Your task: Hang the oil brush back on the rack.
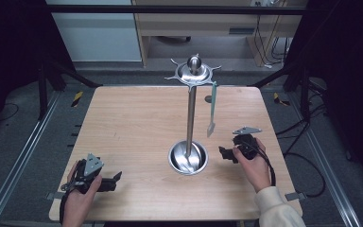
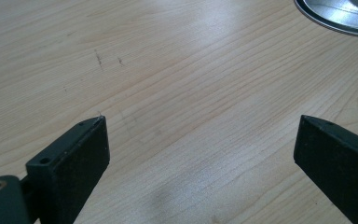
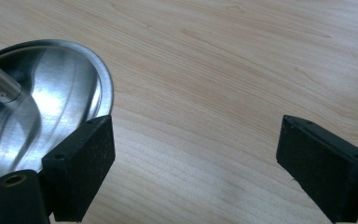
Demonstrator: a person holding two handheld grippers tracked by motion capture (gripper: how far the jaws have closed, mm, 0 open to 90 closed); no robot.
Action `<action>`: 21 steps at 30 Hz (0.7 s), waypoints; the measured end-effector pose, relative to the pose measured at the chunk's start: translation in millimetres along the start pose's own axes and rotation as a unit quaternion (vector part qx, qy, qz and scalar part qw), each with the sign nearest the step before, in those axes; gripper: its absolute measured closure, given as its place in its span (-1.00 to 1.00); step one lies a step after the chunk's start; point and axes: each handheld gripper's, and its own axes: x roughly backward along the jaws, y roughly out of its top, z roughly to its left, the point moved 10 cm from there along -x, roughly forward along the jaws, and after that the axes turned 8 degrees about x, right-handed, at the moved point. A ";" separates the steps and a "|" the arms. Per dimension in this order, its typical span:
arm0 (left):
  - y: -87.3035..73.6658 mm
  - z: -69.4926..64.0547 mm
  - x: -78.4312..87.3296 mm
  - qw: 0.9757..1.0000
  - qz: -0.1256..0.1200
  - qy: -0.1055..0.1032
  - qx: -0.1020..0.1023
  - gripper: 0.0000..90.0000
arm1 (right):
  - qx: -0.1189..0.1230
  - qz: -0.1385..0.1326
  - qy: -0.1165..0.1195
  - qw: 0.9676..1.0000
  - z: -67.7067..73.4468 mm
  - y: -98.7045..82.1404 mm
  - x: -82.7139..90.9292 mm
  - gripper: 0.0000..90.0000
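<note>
Just left of right claw (image 1: 225, 154): steel stand base (image 1: 188, 158), apart.

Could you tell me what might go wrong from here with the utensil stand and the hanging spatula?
The tall stand rests on a small round base; a sideways knock from the right hand-held gripper, open close beside it, could tip it. The green spatula hangs from one hook, so a careless pull might swing it or drop it onto the table.
</note>
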 end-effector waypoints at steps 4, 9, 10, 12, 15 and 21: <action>0.0 0.1 0.0 1.000 0.000 0.000 0.000 -0.93 | -0.015 -0.007 0.006 1.000 -0.6 2.8 -6.7 -0.73; 0.2 0.0 -0.2 1.000 -0.001 0.001 0.000 -0.93 | -0.033 -0.015 0.007 0.999 -2.3 7.7 -14.3 -0.72; 0.2 0.1 -0.2 1.000 -0.001 0.001 0.000 -0.93 | -0.036 -0.017 0.007 0.999 -2.6 9.0 -16.3 -0.72; 0.0 0.1 -0.1 1.000 0.000 0.000 0.000 -0.93 | -0.040 -0.020 0.005 0.999 -3.3 11.6 -19.8 -0.72; 0.3 0.3 -0.1 1.000 -0.002 0.000 0.002 -0.93 | -0.043 -0.026 0.004 0.999 -3.7 14.7 -24.4 -0.72; 2.2 -0.7 -1.4 1.000 -0.004 -0.002 0.000 -0.93 | -0.035 -0.023 -0.004 0.999 -5.6 12.5 -31.9 -0.70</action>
